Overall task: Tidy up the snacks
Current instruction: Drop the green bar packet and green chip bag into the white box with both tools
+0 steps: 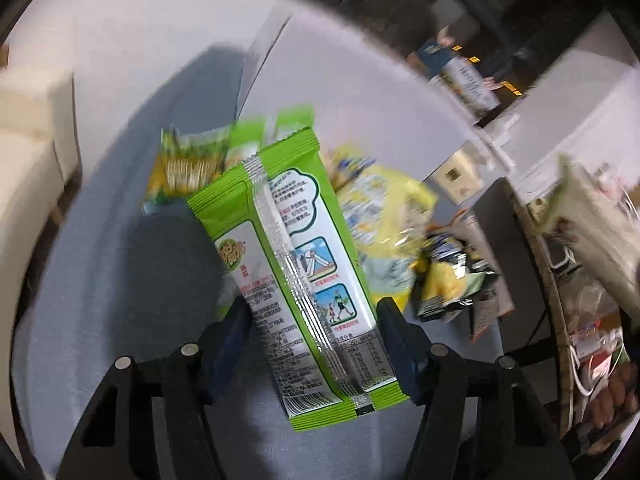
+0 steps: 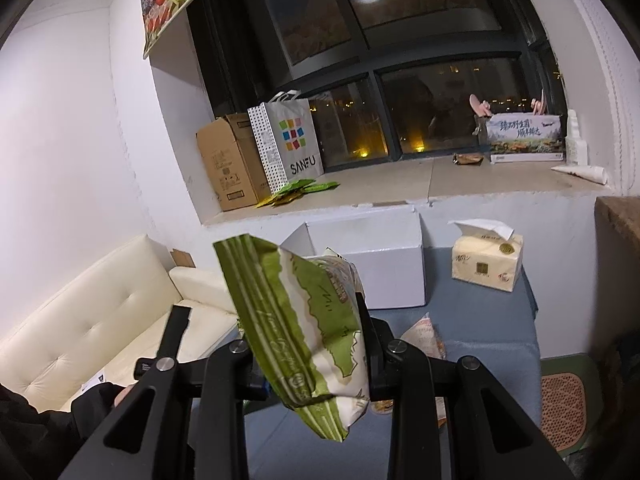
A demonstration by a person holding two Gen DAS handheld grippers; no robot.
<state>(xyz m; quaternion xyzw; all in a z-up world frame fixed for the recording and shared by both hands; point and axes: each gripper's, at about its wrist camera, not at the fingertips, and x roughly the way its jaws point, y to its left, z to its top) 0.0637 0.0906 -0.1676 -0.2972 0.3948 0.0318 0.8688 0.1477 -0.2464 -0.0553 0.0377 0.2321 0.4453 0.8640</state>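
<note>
Left hand-held gripper (image 1: 312,320) is clamped on a green snack packet (image 1: 296,280), back seam showing. Beyond it, smeared by blur, lie what look like more snack bags (image 1: 384,208). Right hand-held gripper (image 2: 308,320) pinches a green-and-white pouch (image 2: 304,328), hiding the white box (image 2: 380,256) ahead.

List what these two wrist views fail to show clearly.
- Left wrist view: the snack pile behind the held green packet is motion-blurred; brands unreadable.
- Left wrist view: the packet hides most of the fingers' contact.
- Right wrist view: the held green-and-white packet covers the white box's left part and interior.
</note>
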